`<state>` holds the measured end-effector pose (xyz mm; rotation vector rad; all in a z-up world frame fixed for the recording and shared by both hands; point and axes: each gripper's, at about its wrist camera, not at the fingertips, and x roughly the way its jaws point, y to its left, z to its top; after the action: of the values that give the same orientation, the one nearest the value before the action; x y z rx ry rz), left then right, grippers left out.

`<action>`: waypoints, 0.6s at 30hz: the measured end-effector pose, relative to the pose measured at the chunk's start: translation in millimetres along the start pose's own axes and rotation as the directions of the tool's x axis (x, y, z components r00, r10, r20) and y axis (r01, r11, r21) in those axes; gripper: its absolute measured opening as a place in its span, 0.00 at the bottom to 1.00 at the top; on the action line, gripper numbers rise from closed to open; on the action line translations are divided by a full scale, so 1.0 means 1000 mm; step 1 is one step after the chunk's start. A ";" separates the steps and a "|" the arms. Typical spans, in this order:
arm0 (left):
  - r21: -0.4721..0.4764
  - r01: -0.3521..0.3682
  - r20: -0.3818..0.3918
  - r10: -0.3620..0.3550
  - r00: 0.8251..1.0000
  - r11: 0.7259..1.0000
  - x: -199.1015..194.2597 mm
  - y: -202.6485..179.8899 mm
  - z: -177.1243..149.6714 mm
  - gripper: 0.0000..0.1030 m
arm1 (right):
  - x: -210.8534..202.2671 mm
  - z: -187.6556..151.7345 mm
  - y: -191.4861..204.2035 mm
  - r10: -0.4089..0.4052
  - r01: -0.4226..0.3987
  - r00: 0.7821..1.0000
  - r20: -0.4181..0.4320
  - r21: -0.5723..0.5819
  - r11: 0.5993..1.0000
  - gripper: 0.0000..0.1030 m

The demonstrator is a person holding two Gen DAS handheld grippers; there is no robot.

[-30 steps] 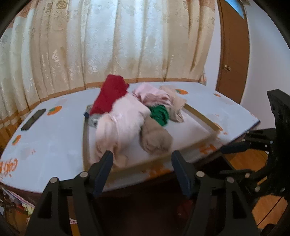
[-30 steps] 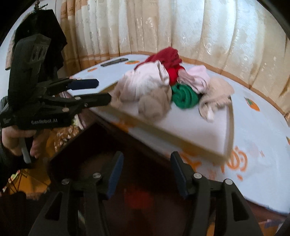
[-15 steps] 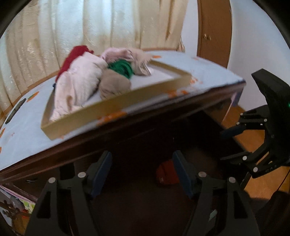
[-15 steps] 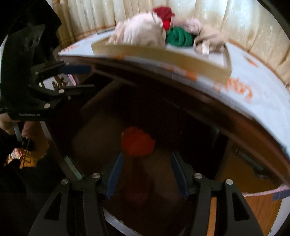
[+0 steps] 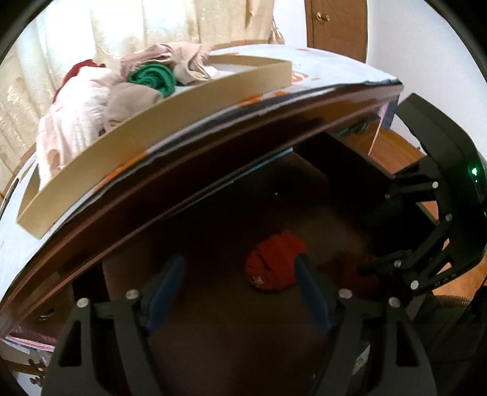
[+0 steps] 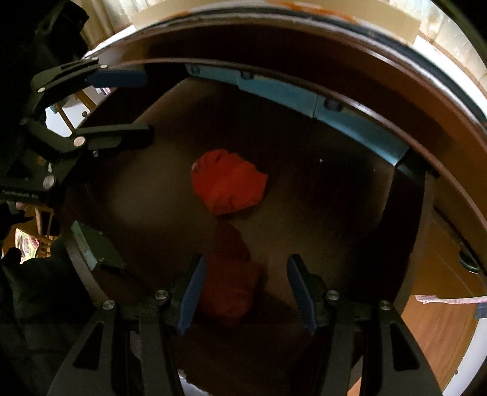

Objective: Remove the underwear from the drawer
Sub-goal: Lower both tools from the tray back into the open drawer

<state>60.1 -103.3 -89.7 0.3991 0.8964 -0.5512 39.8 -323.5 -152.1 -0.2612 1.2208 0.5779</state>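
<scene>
The dark wooden drawer [image 6: 334, 189] is open under the table. A bright orange-red rolled underwear [image 6: 229, 181] lies on its floor, also in the left wrist view [image 5: 274, 265]. A darker red one [image 6: 228, 280] lies nearer, between my right gripper's fingers. My right gripper [image 6: 246, 286] is open just over it, not closed on it. My left gripper [image 5: 240, 292] is open and empty above the drawer, its right finger beside the orange-red piece. Each gripper shows in the other's view: the right one [image 5: 404, 231], the left one [image 6: 121, 103].
On the table top stands a shallow cardboard tray [image 5: 152, 128] with a pile of several underwear pieces: pink [image 5: 76, 115], green [image 5: 153, 77], beige and red. Curtains hang behind. A wooden door [image 5: 334, 27] is at the back right. Blue drawer rail [image 6: 304, 97] runs along the drawer's far side.
Both grippers have dropped from table height down into the open drawer. The tray on the table has moved up out of the centre, and the red pieces in the drawer have come close.
</scene>
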 end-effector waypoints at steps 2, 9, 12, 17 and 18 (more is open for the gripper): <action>0.012 0.008 -0.014 -0.008 1.000 1.000 0.004 -0.002 0.001 0.74 | 0.006 0.000 -0.002 0.015 -0.015 1.000 -0.027 0.005 1.000 0.56; 0.039 0.037 -0.080 -0.033 0.996 0.999 0.020 -0.004 0.004 0.76 | 0.017 0.003 0.000 0.036 -0.036 0.995 -0.097 0.000 0.999 0.56; 0.059 0.036 -0.112 -0.030 0.993 0.998 0.029 -0.007 0.002 0.77 | 0.022 0.004 0.001 0.043 -0.043 0.991 -0.128 0.000 0.999 0.56; 0.090 0.052 -0.159 -0.037 0.987 0.995 0.043 -0.016 0.000 0.77 | 0.030 0.004 0.001 0.069 -0.069 0.984 -0.162 0.006 0.998 0.56; 0.096 0.056 -0.165 -0.040 0.985 0.994 0.046 -0.017 0.000 0.77 | 0.031 0.004 0.002 0.072 -0.072 0.984 -0.163 0.006 0.997 0.56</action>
<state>72.8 -130.0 -128.4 0.5210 1.0406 -0.6162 48.9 -311.6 -179.6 -0.2692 1.3932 0.6287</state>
